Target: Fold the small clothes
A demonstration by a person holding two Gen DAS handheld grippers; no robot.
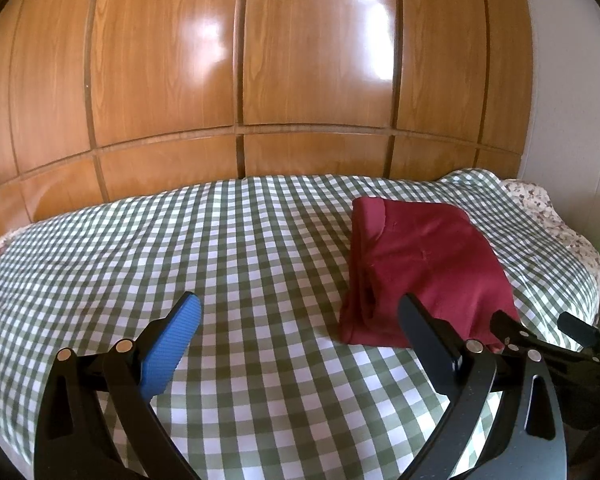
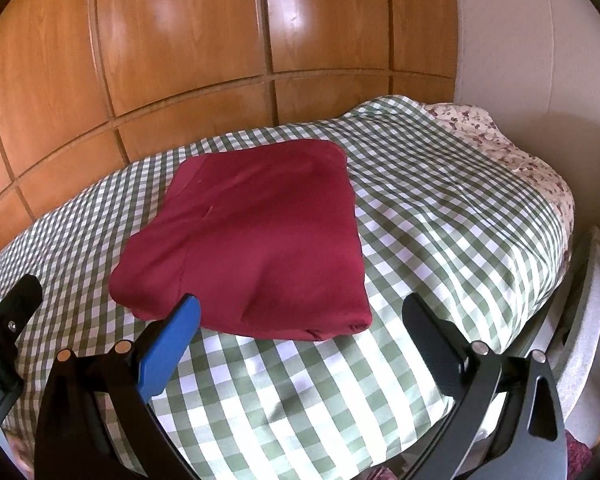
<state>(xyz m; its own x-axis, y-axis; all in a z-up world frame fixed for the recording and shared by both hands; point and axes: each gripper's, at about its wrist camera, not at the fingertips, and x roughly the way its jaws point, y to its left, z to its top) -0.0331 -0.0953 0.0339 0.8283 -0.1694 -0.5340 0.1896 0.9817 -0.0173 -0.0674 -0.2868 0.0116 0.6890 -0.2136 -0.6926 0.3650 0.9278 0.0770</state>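
Observation:
A dark red garment [image 2: 256, 240] lies folded into a rough rectangle on the green-and-white checked bedspread [image 2: 440, 208]. In the left wrist view the dark red garment [image 1: 424, 268] sits to the right of my left gripper [image 1: 300, 304], which is open and holds nothing above the bedspread [image 1: 180, 248]. My right gripper [image 2: 300, 308] is open too, hovering just short of the garment's near edge with nothing between its fingers. The right gripper [image 1: 540, 328] also shows at the lower right of the left wrist view, beside the garment's near corner.
A wall of glossy wooden wardrobe panels [image 1: 240, 60] rises behind the bed. A floral sheet [image 2: 520, 152] shows at the bed's right end, next to a white wall [image 2: 520, 40]. The bed edge drops off at the right [image 2: 556, 280].

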